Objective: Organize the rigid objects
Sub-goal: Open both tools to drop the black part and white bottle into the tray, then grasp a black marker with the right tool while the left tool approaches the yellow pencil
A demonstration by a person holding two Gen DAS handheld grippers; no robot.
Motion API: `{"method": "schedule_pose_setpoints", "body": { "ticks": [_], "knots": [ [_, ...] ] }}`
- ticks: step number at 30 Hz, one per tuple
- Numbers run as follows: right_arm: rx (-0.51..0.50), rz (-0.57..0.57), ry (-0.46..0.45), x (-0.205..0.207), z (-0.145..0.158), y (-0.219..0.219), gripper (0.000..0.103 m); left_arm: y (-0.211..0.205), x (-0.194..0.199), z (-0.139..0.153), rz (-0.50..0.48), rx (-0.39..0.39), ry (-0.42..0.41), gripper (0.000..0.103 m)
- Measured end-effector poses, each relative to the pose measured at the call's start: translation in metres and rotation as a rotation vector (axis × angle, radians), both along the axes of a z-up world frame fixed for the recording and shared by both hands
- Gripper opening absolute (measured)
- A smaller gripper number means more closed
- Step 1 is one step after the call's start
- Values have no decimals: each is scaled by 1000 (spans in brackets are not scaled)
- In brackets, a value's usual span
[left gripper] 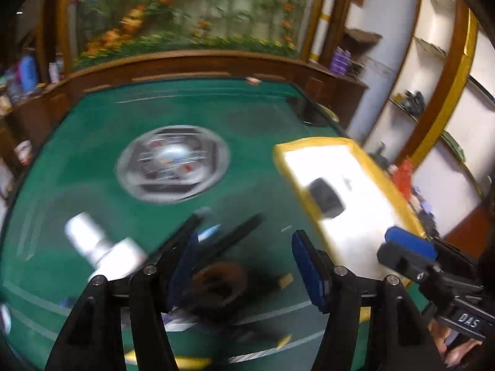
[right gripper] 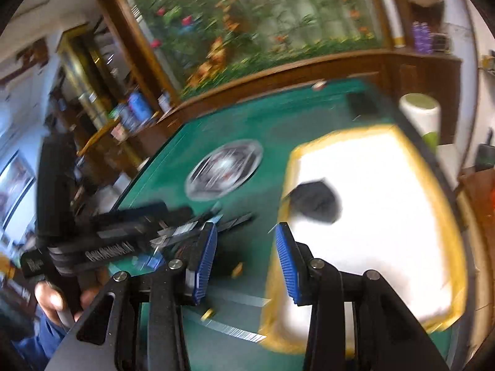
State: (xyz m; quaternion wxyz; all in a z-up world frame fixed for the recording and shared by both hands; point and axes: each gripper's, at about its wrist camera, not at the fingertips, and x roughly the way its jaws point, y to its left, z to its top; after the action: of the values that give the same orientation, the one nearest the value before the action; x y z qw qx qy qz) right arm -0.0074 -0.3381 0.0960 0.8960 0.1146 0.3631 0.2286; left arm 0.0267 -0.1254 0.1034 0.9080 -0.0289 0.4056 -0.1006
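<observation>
Both views are motion-blurred. A yellow-rimmed white tray (left gripper: 355, 167) (right gripper: 383, 204) lies at the right of the green table and holds one black object (left gripper: 326, 198) (right gripper: 315, 201). My left gripper (left gripper: 244, 262) is open and empty above a brown ring-shaped object (left gripper: 222, 284) and long dark tools (left gripper: 238, 232). A silver-white cylinder (left gripper: 102, 250) lies to its left. My right gripper (right gripper: 246, 253) is open and empty over the tray's left rim; it also shows in the left wrist view (left gripper: 411, 244). The left gripper's body shows in the right wrist view (right gripper: 123, 232).
A round silver disc (left gripper: 173, 164) (right gripper: 224, 170) is set in the middle of the green table (left gripper: 92, 142). A dark flat object (left gripper: 309, 111) lies at the far right. A white-green cylinder (right gripper: 423, 114) stands beyond the tray. Small yellow bits (left gripper: 286, 279) lie near the front. Wooden shelving surrounds the table.
</observation>
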Motion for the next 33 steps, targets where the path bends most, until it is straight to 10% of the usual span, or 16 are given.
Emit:
{"method": "schedule_pose_setpoints", "body": {
  "ticks": [11, 25, 33],
  "knots": [
    [-48, 268, 132, -16, -53, 78, 39, 127, -72, -63, 147, -30, 62, 67],
    [-291, 395, 156, 6, -76, 136, 36, 96, -89, -85, -133, 43, 31, 67],
    [-356, 431, 120, 7, -85, 163, 14, 92, -77, -91, -202, 78, 57, 66]
  ]
}}
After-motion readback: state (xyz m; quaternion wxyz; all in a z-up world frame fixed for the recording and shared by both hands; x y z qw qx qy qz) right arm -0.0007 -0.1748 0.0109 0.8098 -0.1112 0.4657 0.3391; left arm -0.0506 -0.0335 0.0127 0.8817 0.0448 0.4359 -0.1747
